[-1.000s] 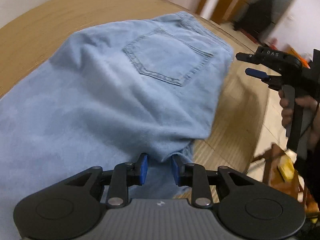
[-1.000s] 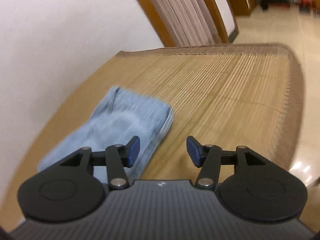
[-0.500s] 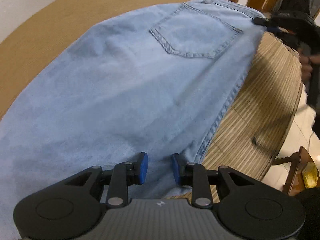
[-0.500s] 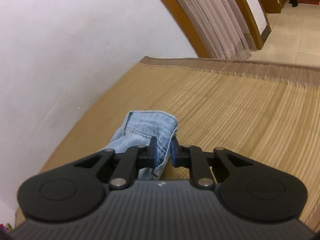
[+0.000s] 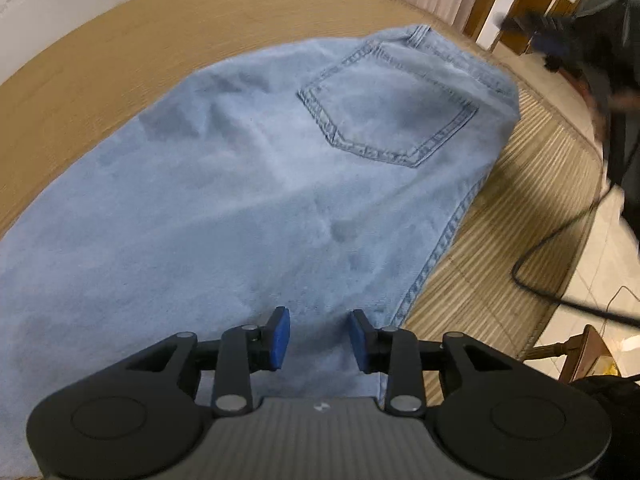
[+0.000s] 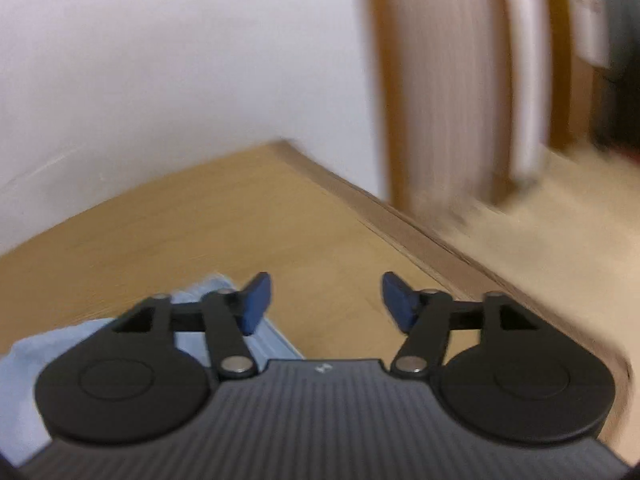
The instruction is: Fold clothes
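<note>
Left wrist view: light blue jeans (image 5: 248, 184) lie spread flat on a woven bamboo mat (image 5: 500, 248), back pocket (image 5: 388, 112) face up toward the far right corner, side seam running along the right edge. Left claw (image 5: 318, 338) points steeply down over the near part of the denim; its jaws are opening, blue pads apart with cloth seen between and under them, not pinched. Far right, blurred: the right claw (image 5: 536, 34) held by a hand (image 5: 624, 98), off the cloth, with a dark cable (image 5: 560, 240) trailing over the mat edge. Whether the mat covers a bed or a bench, cannot tell. Right wrist view: heavy motion blur. Right claw (image 6: 326, 304) with jaws opening, nothing between the pads; only bare mat (image 6: 240, 216) ahead, then a white wall (image 6: 160, 60). A corner of the jeans (image 6: 56, 344) shows low left, beneath the claw body. Judgement: a laying-out or smoothing step looks finished, both claws letting go; no further fold made yet on the visible side. Next move likely calls for each claw to take a fresh grip on one end, waistband or leg hems, and carry it over evenly so seams stay aligned.
</note>
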A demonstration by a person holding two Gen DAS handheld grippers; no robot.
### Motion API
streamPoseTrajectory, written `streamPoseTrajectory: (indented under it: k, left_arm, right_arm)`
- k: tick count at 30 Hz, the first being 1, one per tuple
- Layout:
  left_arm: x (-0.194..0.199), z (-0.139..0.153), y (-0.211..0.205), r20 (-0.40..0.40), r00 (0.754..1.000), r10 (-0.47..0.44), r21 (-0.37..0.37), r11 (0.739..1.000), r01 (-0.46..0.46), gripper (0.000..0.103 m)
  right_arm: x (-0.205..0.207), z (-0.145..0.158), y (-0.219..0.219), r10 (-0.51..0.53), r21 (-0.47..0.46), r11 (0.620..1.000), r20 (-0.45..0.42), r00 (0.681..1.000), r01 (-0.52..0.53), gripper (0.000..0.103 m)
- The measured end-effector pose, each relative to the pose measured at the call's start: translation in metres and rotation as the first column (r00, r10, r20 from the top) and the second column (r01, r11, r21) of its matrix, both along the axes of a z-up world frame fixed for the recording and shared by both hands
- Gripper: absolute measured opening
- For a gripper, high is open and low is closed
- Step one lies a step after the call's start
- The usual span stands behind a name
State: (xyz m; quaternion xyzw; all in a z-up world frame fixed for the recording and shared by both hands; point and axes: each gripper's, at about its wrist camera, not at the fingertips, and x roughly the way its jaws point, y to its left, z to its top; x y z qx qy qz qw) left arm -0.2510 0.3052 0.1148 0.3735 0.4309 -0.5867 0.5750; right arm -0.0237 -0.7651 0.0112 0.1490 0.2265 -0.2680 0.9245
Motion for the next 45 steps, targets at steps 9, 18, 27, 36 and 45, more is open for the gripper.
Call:
streamPoseTrajectory:
  k: [9,18,27,36,45]
  left_arm:
    - [-0.003,-0.006,0.000,-0.010,0.999,0.045,0.015,0.999,-0.045,0.037]
    - [-0.010,-0.005,0.000,0.015,1.000,0.003,0.012,1.000,-0.003,0.040]
    - [0.032,0.031,-0.058,-0.096,0.992,0.078,-0.166,0.982,-0.093,0.042]
    - [0.009,-0.003,-0.194,-0.054,0.998,0.032,-0.161,0.986,-0.040,0.043]
    - [0.027,0.016,-0.178,-0.126,0.987,0.100,-0.178,0.976,-0.121,0.042]
  right_arm:
    - [0.122,-0.053,-0.021,0.383,0.278,0.896,-0.089,0.920,-0.346,0.020]
    - [0.145,-0.070,-0.003,0.191,0.073,0.981,-0.178,0.965,-0.181,0.016]
    - [0.082,-0.005,0.019,0.109,-0.079,0.991,-0.004,0.994,-0.109,0.044]
    - [0.030,-0.065,0.097,0.349,0.088,0.936,-0.141,0.926,-0.340,0.043]
    - [0.014,-0.048,0.084,0.308,0.088,0.949,-0.069,0.949,-0.302,0.047]
